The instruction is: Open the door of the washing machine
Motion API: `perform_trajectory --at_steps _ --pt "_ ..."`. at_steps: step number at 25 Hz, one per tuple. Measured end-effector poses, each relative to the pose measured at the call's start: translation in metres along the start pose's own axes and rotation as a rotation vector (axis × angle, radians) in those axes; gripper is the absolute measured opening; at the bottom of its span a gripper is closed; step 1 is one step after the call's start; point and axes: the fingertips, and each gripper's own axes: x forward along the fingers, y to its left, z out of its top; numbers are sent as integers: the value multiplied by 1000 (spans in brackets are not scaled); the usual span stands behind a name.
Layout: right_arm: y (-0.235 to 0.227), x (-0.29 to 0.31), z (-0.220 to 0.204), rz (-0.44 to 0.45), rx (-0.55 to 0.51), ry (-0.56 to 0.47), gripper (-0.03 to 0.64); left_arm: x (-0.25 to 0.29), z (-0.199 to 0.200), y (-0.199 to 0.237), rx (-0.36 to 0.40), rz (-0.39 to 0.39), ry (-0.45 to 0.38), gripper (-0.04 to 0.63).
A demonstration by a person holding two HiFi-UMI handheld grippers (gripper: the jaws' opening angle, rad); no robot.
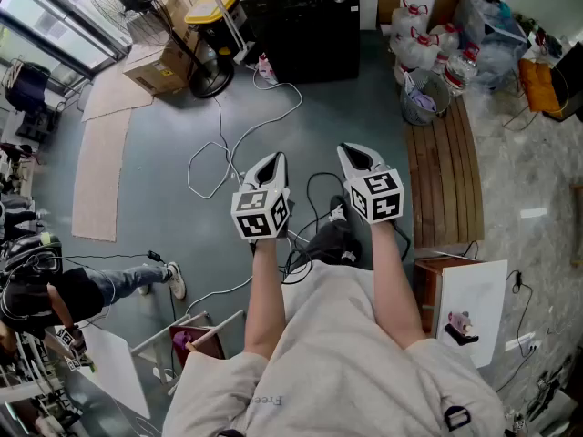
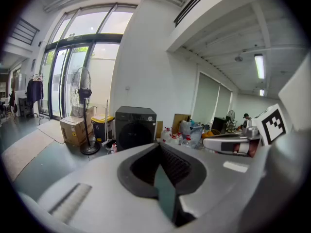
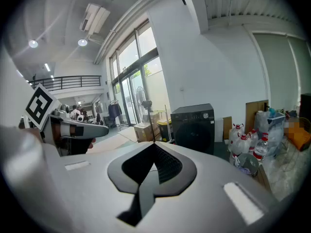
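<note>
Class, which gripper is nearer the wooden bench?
Right. The right gripper is just beside the bench, on its left in the head view; the left gripper is farther left.

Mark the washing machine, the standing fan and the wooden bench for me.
washing machine [image 3: 194, 137], right gripper view, on its round door.
standing fan [image 2: 82, 88], left gripper view, on its head cage.
wooden bench [image 1: 442, 185], head view, on its slatted top.

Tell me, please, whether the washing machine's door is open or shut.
Shut: the round door sits flush in the front of the washing machine; nothing swings outward.
</note>
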Motion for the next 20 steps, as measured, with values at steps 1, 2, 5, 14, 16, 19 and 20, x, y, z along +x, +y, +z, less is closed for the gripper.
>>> perform_trajectory --at_steps 1,2,5,14,16,19,20 --pt "-2 2 0 -4 5 0 0 1 1 2 4 3 -1 55" --pt "-4 3 0 -8 10 0 0 2 2 4 9 6 -3 55" --pt "-10 9 2 -16 45 -18 0 5 4 14 31 25 -7 55" --pt "-30 54 16 -19 57 -9 0 44 19 62 67 58 -20 55" --pt "-37 75 24 -30 50 -7 0 64 30 76 75 44 -28 55" --pt "-49 111 36 -55 45 2 0 99 49 101 73 16 -44 55" --pt "-54 123 40 -67 46 5 0 112 57 111 67 6 -48 55"
